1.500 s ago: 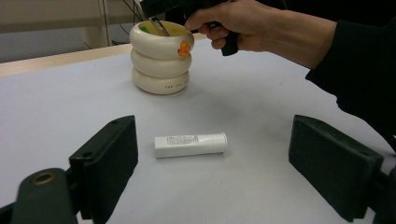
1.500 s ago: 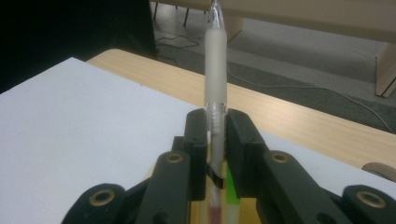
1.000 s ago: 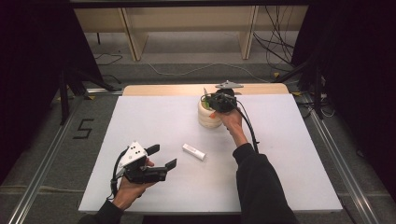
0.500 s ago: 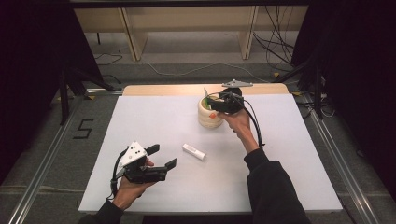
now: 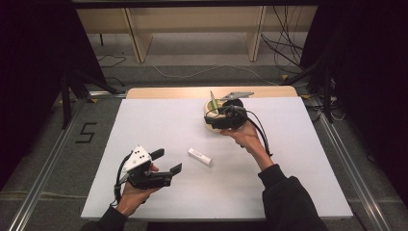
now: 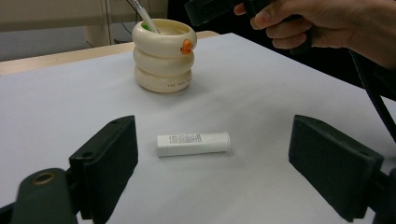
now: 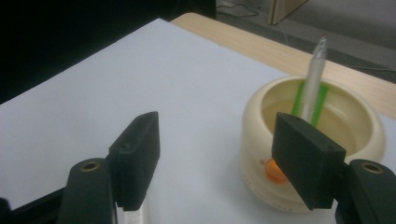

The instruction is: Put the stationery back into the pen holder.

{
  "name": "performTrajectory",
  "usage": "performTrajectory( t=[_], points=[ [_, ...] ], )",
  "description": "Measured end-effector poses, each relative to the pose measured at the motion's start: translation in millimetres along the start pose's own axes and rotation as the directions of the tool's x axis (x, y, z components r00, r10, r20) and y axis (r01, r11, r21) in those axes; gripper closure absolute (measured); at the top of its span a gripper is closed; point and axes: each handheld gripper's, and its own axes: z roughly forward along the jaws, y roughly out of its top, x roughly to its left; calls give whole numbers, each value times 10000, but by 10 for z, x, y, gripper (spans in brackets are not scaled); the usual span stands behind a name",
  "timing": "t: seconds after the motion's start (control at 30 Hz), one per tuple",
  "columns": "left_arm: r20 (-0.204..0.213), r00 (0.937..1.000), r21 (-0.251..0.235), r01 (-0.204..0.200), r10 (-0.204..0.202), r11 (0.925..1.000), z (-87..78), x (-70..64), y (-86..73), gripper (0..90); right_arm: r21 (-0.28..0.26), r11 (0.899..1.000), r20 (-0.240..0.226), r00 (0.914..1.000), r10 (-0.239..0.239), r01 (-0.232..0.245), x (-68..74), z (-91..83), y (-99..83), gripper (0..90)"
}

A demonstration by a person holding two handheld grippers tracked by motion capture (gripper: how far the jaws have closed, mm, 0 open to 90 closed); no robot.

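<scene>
right tongs (image 5: 219, 118) hang empty beside cream pen cup (image 7: 312, 144)

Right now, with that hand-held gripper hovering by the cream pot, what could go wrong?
1. The right hand-held gripper is open beside the stacked-ring pen holder; one jaw sits against its rim and could tip it.
2. The pen leans loosely inside and sticks up above the rim, so a passing jaw might knock it out.
3. The small white tube lies on its side between the open left hand-held gripper jaws; a clumsy grasp may roll it away.
</scene>
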Motion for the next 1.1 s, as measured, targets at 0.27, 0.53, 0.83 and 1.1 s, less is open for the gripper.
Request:
performTrajectory(
  t=[0.27,0.53,0.83,1.1],
  points=[
    [-8,10000,-33,49,-49,10000,3,0,1,152,785,9960,-439,9983,-394,428,142,52,-89,319],
    [-14,10000,-34,55,-55,10000,5,1,0,152,1491,9857,-785,9946,-676,788,229,103,-176,314],
    [8,10000,29,11,-11,10000,4,1,-2,152,2174,9697,-1039,9905,-903,1112,288,156,-267,314],
    [7,10000,32,18,-18,10000,7,-2,-5,152,3129,9397,-1259,9867,-1029,1379,345,226,-348,317]
  ],
)
